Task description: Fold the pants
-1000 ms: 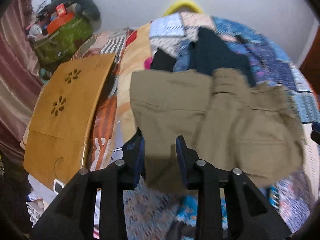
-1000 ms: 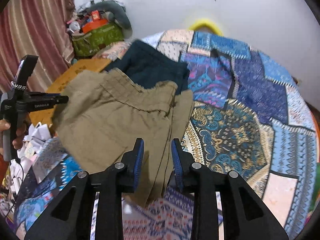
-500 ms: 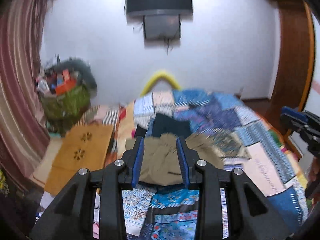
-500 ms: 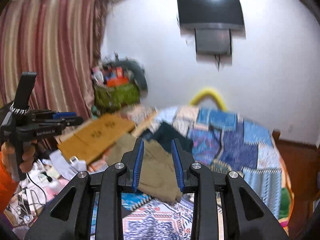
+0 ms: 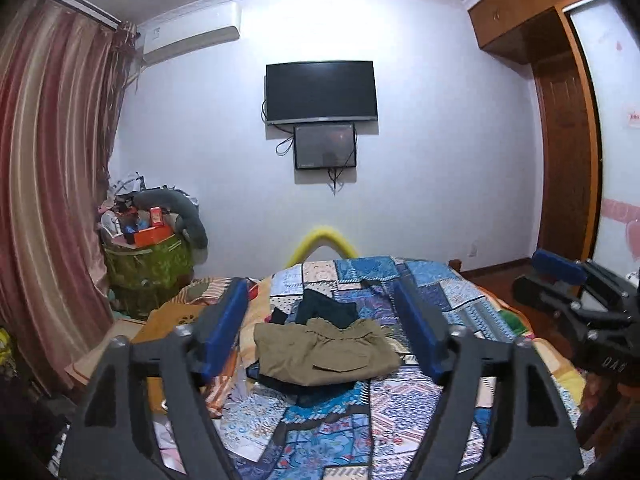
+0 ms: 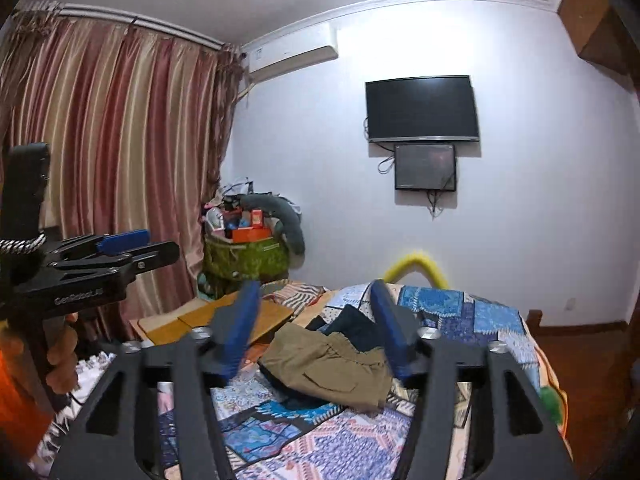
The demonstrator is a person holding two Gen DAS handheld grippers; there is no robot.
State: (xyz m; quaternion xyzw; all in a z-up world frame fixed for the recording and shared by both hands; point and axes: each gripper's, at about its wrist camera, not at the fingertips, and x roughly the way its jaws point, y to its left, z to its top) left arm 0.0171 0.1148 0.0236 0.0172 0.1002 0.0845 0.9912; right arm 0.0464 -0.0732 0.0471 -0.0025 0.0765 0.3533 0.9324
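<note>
Pants (image 5: 326, 354), khaki, lie folded in a compact bundle on the patchwork bed (image 5: 452, 304), over a dark garment (image 5: 326, 308). I read folding as essentially done. Left gripper (image 5: 324, 332) and right gripper (image 6: 314, 330) fingers are opening, empty, well clear of the cloth.

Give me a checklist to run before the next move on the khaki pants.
1. Left gripper free of cloth: ok, jaws opening, nothing between them.
2. Right gripper free of cloth: ok, jaws opening, nothing between them.
3. Khaki pants resting on the patchwork bedspread: ok.
4. Pants folded neatly: not ok, bunched and rumpled.
5. Pants clear of other clothes: not ok, dark garment lies against them.
6. Pant legs aligned: cannot tell.
</note>
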